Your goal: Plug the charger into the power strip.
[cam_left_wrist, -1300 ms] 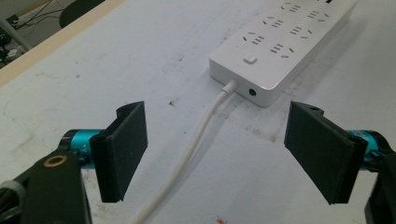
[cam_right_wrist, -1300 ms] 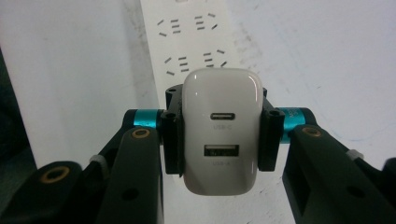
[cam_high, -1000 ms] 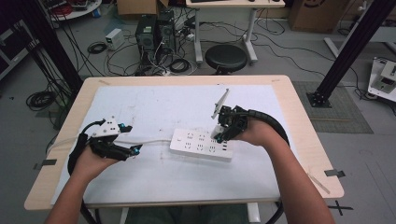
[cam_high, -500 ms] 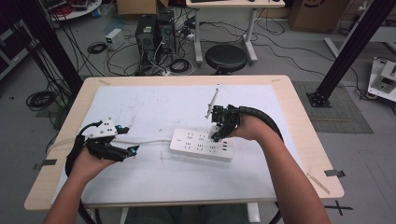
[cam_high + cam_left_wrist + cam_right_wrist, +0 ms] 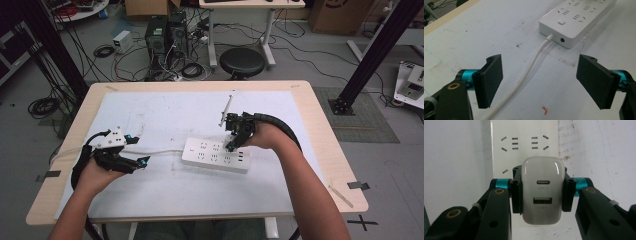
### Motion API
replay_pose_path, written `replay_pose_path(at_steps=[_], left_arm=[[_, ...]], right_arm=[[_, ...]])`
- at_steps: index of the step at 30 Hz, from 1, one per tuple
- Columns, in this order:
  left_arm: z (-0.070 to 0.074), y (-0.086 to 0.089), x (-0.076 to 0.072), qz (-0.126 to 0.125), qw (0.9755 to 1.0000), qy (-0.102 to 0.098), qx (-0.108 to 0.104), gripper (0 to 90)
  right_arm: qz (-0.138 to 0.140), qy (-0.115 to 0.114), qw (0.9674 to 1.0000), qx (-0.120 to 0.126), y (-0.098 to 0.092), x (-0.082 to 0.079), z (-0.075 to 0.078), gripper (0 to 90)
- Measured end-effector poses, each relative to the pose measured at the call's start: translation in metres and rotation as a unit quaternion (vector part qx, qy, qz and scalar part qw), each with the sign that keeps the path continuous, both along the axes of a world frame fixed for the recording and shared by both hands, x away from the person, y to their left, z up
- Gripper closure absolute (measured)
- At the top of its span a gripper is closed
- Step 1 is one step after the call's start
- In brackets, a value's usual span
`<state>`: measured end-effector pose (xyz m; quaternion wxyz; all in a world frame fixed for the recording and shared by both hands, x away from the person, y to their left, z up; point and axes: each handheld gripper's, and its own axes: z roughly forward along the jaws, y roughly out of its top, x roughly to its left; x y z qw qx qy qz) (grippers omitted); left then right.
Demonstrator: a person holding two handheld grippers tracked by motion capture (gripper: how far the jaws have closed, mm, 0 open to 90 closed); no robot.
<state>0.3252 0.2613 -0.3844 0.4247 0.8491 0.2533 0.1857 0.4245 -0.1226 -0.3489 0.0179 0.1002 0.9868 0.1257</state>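
The step in hand looks like plugging a white USB wall charger (image 5: pixel 542 190) into the white power strip (image 5: pixel 215 155) that lies at the middle of the table (image 5: pixel 320 165), its long axis running from about 10 o'clock to 4 o'clock in the high view. The right gripper (image 5: pixel 235 141) is clenched on the charger's two sides, its face with the USB-C and USB-A ports turned toward the right gripper view's camera, and it hangs over the strip's top face near the 3 o'clock end. To do this well, I judge the charger should be kept square to the strip, its prongs lined up with one socket group before any push, then pressed straight down without rocking; whether the prongs have met the slots yet I cannot tell, since the charger body hides them. The left gripper (image 5: pixel 131 164) rests at about 9 o'clock of the strip with its jaws released and wide, straddling the strip's white cord (image 5: pixel 529 67) without touching it; closing in to steady the strip's near end would keep it from sliding under the push. Against the earlier frames, the right gripper has come in from the strip's 1 o'clock edge and sunk lower onto it, while the left gripper and the strip have kept their places.
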Motion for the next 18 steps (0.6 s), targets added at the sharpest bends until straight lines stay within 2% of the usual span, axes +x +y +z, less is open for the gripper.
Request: replay_pose_path(at_steps=[8, 18], left_arm=[[-0.0006, 0.0000, 0.0009, 0.001, 1.0000, 0.002, -0.001, 21.4], [-0.0012, 0.0012, 0.0003, 0.003, 1.0000, 0.002, -0.002, 21.4]], right_arm=[[0.014, 0.010, 0.9998, -0.010, 0.0021, 0.0023, -0.0030, 63.3], [0.020, 0.010, 0.9995, -0.021, 0.0057, 0.0047, -0.0088, 63.3]])
